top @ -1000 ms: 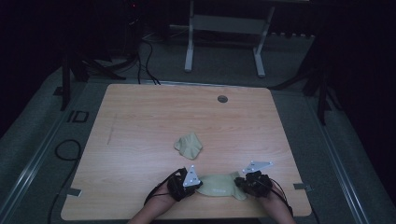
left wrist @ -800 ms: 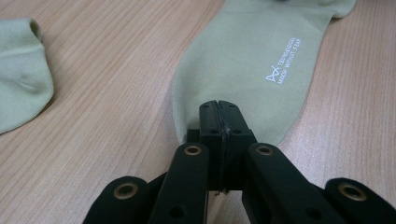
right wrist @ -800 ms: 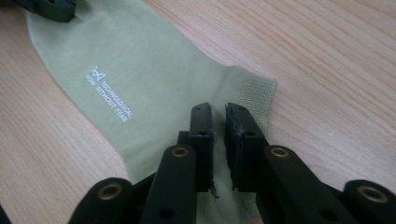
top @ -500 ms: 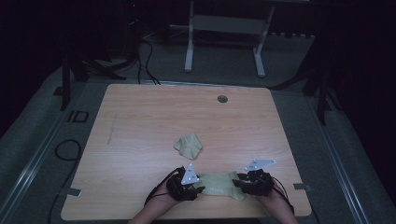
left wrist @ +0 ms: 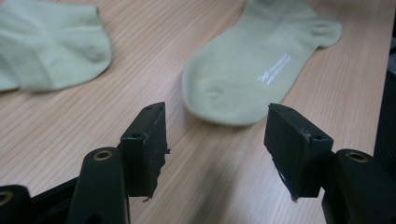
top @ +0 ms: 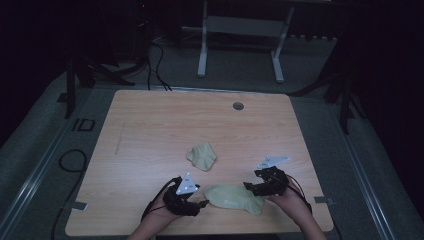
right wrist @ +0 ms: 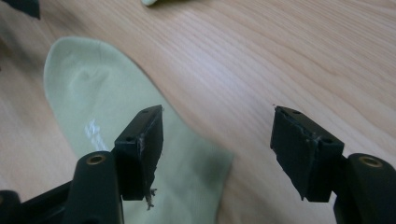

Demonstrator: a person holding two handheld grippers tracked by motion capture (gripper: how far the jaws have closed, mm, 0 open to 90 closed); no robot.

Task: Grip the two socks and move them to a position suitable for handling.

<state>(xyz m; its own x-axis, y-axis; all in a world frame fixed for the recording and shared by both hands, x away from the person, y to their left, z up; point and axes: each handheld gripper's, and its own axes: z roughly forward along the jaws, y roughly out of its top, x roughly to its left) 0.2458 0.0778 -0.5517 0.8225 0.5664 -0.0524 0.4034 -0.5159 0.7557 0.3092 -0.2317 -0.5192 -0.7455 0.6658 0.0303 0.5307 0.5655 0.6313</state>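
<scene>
Wooden table (top: 150, 130) bears flat sock (top: 234, 197), lying left-right.

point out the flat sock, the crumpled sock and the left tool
flat sock (top: 235, 198), high view, middle of its foot part
crumpled sock (top: 202, 156), high view, middle of the bunched fabric
left tool (left wrist: 217, 149), left gripper view, gap midway between its open tips

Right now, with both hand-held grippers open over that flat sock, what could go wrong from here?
1. The flat sock lies close to the table's near edge; a careless sweep could drag it off.
2. Both jaws have just been opening with nothing between them, so the left hand-held gripper and right hand-held gripper must regrip thin fabric and may scrape wood instead.
3. The crumpled sock sits nearby and could be nudged.
</scene>
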